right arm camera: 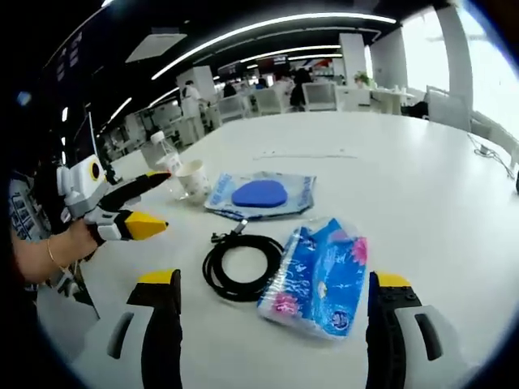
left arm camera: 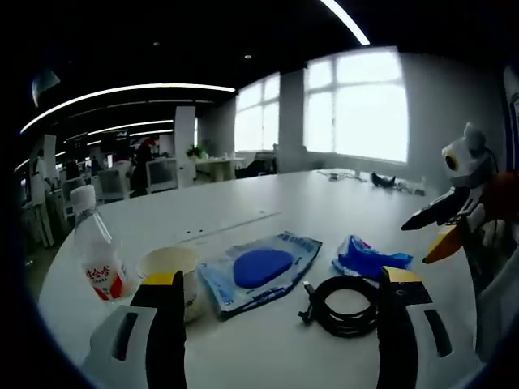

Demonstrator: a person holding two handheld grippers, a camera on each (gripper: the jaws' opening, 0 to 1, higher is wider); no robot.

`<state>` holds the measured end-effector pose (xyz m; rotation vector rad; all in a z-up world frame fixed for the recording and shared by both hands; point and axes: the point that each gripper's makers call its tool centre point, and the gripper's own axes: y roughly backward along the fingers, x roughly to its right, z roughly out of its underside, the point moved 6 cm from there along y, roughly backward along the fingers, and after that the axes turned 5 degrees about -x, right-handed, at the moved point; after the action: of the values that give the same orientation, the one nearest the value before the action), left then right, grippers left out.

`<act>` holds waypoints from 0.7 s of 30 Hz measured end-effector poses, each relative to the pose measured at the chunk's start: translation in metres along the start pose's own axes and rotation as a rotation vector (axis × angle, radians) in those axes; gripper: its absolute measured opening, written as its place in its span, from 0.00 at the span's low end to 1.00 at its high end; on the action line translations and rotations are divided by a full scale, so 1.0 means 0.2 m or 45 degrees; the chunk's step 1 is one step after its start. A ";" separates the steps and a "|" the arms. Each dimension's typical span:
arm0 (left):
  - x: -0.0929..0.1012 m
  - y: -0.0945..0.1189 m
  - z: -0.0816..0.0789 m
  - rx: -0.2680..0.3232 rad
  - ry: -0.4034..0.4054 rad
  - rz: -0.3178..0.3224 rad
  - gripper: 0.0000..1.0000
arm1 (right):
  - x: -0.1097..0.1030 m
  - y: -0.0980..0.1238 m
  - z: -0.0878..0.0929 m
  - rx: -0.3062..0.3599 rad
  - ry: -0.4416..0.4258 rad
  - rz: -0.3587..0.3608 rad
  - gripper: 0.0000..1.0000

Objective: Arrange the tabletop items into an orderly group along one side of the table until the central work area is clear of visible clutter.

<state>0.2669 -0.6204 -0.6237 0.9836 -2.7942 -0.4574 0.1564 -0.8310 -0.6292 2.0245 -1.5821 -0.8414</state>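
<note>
In the left gripper view, my left gripper [left arm camera: 280, 304] has its jaws spread wide, holding nothing. Between them lie a coiled black cable [left arm camera: 345, 304] at 5 o'clock and a clear pouch with a blue pad [left arm camera: 258, 270] at centre. A paper cup [left arm camera: 173, 271] touches a small bottle [left arm camera: 97, 255] at 8 o'clock. A blue tissue pack [left arm camera: 363, 258] sits just past the cable.

In the right gripper view, my right gripper [right arm camera: 273, 312] is also spread and empty, the tissue pack [right arm camera: 318, 275] and cable [right arm camera: 241, 266] between its jaws. The pouch [right arm camera: 259, 194], cup [right arm camera: 193, 178] and bottle [right arm camera: 165, 156] lie beyond on the white table [right arm camera: 405, 162]. The left gripper [right arm camera: 138, 209] enters at 9 o'clock.
</note>
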 end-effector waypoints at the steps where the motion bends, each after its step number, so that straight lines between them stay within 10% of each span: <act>1: 0.01 -0.01 0.00 0.002 -0.003 0.011 1.00 | 0.00 0.00 0.01 0.003 -0.018 -0.005 0.94; 21: 0.12 -0.26 -0.08 -0.022 -0.150 0.128 0.88 | 0.04 0.06 0.14 -0.006 -0.257 0.200 0.86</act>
<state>0.2824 -0.6773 -0.6247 0.8335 -2.9216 -0.5415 0.1307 -0.8409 -0.6436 1.8306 -1.8193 -1.0133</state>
